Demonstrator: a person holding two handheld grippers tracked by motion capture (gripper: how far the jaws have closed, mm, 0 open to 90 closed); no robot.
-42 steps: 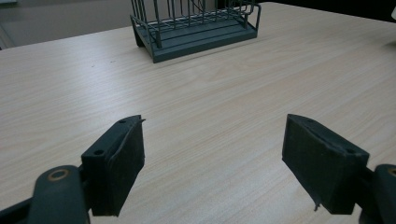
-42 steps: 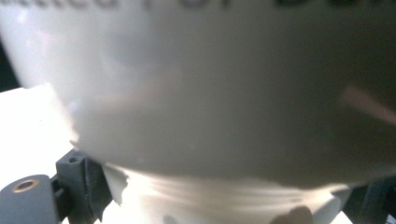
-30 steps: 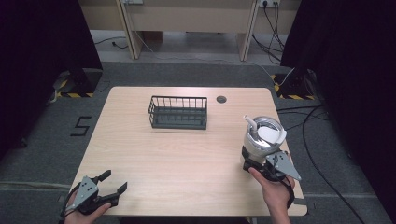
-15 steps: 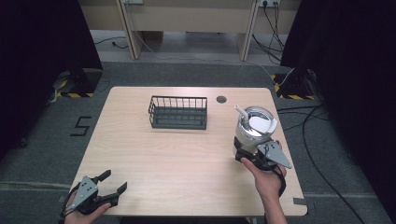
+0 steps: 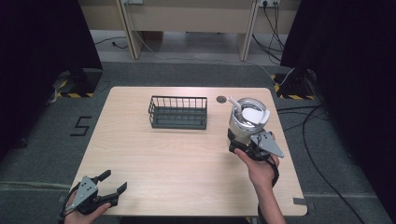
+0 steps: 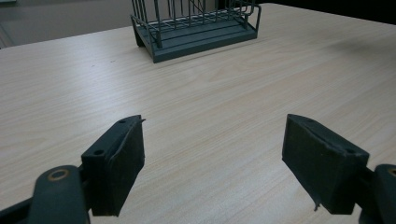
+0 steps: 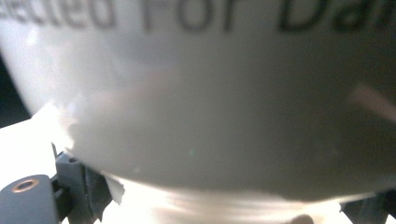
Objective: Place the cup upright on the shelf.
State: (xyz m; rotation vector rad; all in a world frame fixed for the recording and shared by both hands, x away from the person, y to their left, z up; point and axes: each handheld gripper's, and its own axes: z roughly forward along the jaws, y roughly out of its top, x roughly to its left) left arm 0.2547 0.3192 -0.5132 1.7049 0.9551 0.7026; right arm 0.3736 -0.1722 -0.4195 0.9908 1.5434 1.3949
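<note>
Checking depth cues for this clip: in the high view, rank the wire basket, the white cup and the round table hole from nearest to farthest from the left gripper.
From the left gripper at the near left corner:
1. Wire basket, far side of the table, about centre.
2. White cup, to the right, held by the right gripper.
3. Round table hole, by the far edge; close to the cup's distance, so that order is loose.

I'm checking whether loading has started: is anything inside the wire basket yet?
No, the high view shows the wire basket empty, while the right gripper holds the cup off to its side.
</note>
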